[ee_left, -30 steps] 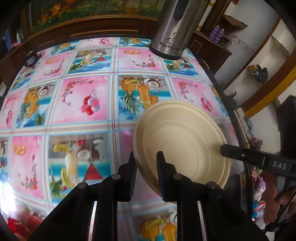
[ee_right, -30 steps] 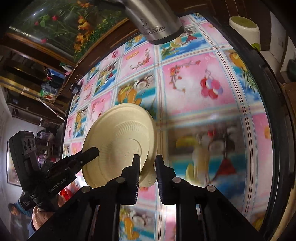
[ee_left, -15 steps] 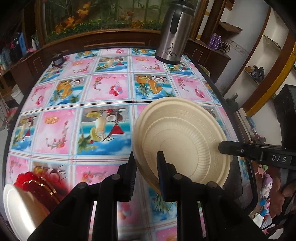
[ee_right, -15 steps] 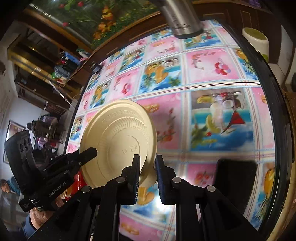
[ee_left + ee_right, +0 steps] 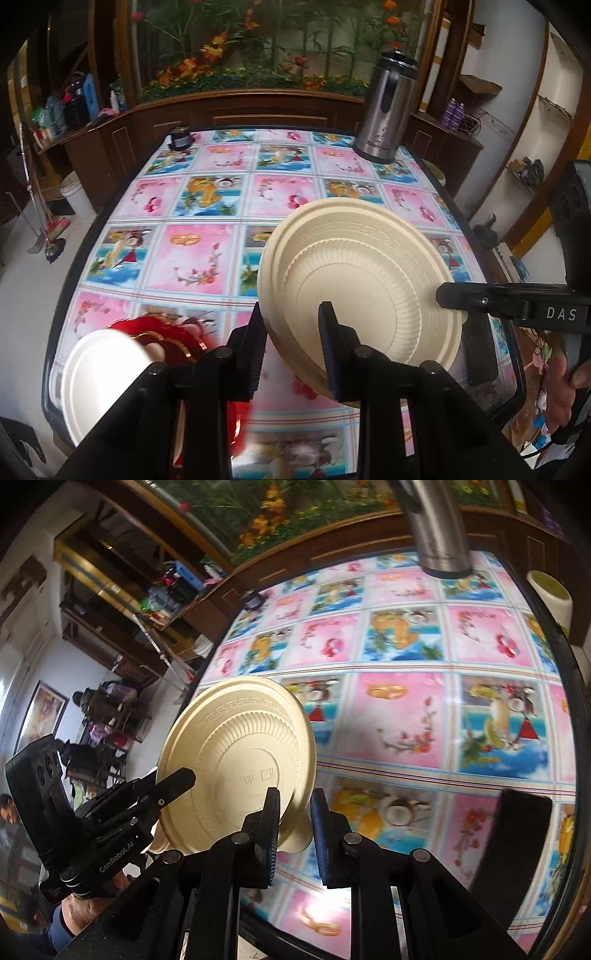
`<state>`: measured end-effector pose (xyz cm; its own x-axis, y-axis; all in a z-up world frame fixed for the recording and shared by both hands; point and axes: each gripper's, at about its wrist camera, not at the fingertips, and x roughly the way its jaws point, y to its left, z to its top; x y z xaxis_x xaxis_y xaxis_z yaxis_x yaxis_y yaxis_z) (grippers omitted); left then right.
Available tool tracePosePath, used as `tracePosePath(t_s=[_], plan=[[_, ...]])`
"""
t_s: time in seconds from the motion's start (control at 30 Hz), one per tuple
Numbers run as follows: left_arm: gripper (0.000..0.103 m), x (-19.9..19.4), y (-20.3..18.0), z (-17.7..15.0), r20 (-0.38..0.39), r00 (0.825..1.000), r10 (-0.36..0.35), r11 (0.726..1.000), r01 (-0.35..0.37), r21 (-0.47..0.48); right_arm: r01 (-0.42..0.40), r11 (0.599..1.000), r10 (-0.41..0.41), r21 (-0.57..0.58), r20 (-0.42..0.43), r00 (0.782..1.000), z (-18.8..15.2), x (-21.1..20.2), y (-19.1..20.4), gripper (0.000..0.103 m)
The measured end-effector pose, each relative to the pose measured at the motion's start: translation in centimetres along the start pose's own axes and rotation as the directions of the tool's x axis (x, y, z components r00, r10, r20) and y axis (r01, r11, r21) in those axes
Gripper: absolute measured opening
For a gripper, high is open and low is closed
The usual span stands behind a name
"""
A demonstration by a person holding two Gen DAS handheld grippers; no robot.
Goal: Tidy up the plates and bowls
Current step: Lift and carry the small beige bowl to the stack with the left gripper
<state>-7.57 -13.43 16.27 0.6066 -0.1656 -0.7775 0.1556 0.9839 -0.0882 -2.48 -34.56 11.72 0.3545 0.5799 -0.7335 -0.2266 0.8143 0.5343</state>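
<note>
A cream round plate (image 5: pixel 369 273) hangs tilted above the patterned table (image 5: pixel 192 258), and the right wrist view shows its underside (image 5: pixel 229 760). My left gripper (image 5: pixel 291 314) straddles its near rim. Its jaws are opening, and the gap looks wider than the rim between them. My right gripper (image 5: pixel 294 797) is shut on the opposite rim. One of its fingers (image 5: pixel 465 299) also shows lying against the plate's right edge. A white plate (image 5: pixel 103 376) and a red gold-edged plate (image 5: pixel 162 332) lie at the table's near left corner.
A steel kettle (image 5: pixel 388 110) stands at the far right of the table, with a small dark jar (image 5: pixel 180 137) at the far left. A flat black object (image 5: pixel 517 842) lies near the right edge. A pale cup (image 5: pixel 550 594) sits beyond that edge. Wooden cabinets surround the table.
Both grippers have lifted and drawn back with the cream plate, bringing the kettle, the white plate and the red plate into view. The left jaws now stand wider apart.
</note>
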Motion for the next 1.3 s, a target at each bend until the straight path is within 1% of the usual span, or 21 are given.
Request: tracePosePath(t_s=[0.17,0.37,0.57,0.73,0.93,1.07,1.3], plan=[[0.027,-2.3,2.7,-0.9,0.03,0.998,0.048,0.998,-0.046,-0.042,-0.037,0.998,0.037,-0.052,-0.009,0.999,0.0,1.0,3.5,0.018],[0.027,-4.8,6.4,-2.4,0.047,0.994,0.096,0.99,-0.09,-0.109,-0.086,0.989,0.082,-0.116,-0.036,0.996,0.0,2.7,7.6,0.018],[0.027,-6.8,10.7,-4.7,0.043,0.989,0.145,0.97,-0.133,-0.202,-0.135,0.969,0.123,-0.205,-0.069,0.99,0.1,4.6,12.2,0.019],[0.027,-8.0,13.4,-5.9,0.043,0.982,0.183,0.953,-0.166,-0.254,-0.164,0.948,0.141,-0.272,-0.103,0.985,-0.2,6.7,15.8,0.019],[0.027,-8.3,15.8,-7.8,0.018,0.98,0.2,0.935,-0.186,-0.302,-0.176,0.933,0.135,-0.313,-0.15,0.979,-0.9,9.4,18.0,0.019],[0.027,-7.6,17.2,-9.2,-0.011,0.98,0.199,0.925,-0.192,-0.327,-0.178,0.923,0.123,-0.341,-0.178,0.976,-1.5,11.0,19.1,0.019],[0.027,-6.5,17.7,-10.7,-0.041,0.981,0.189,0.923,-0.192,-0.333,-0.154,0.918,0.079,-0.364,-0.214,0.974,-2.4,12.9,19.5,0.019]])
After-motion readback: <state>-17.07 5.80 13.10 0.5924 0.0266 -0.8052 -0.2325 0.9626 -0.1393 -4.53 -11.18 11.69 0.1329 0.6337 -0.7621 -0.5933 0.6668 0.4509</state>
